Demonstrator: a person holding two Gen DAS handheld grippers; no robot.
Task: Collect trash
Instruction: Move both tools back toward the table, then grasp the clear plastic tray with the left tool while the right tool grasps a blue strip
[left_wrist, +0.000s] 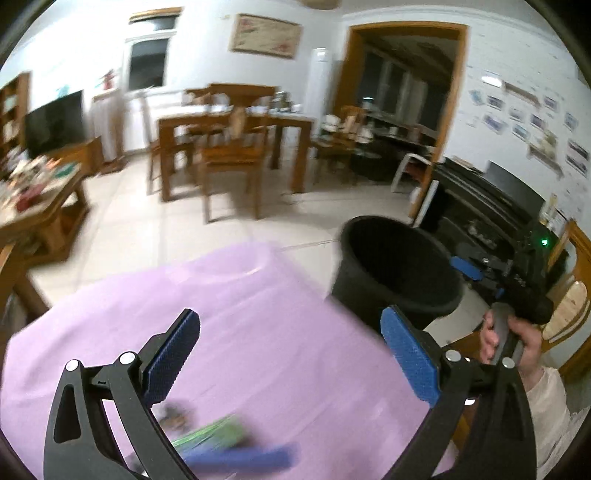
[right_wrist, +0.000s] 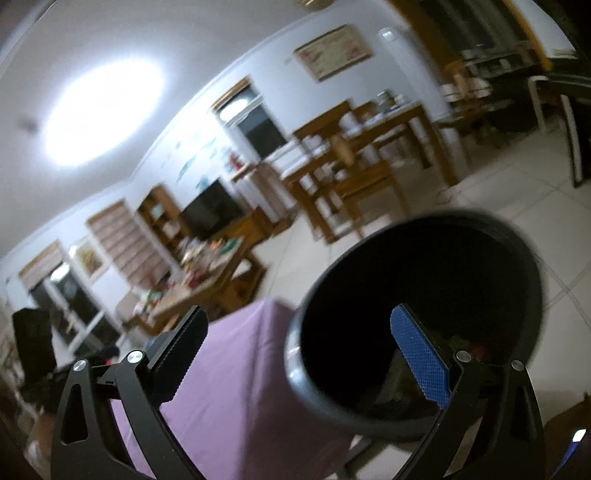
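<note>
My left gripper (left_wrist: 291, 345) is open and empty above the purple-covered table (left_wrist: 258, 314). Blurred trash lies on the cloth under it: a green wrapper (left_wrist: 214, 434), a blue strip (left_wrist: 243, 458) and a small dark scrap (left_wrist: 175, 413). A black bin (left_wrist: 399, 269) stands beside the table's right edge. In the left wrist view my right gripper (left_wrist: 476, 267) hangs over the bin's right side, held by a hand (left_wrist: 517, 339). In the right wrist view the right gripper (right_wrist: 299, 354) is open and empty, one finger over the bin mouth (right_wrist: 417, 310). Some trash shows dimly inside the bin.
A wooden dining table with chairs (left_wrist: 229, 147) stands across the tiled floor. A cluttered low wooden table (left_wrist: 40, 199) is at the left, with a TV (left_wrist: 55, 122) behind it. A dark piano-like cabinet (left_wrist: 480, 206) stands to the right, behind the bin.
</note>
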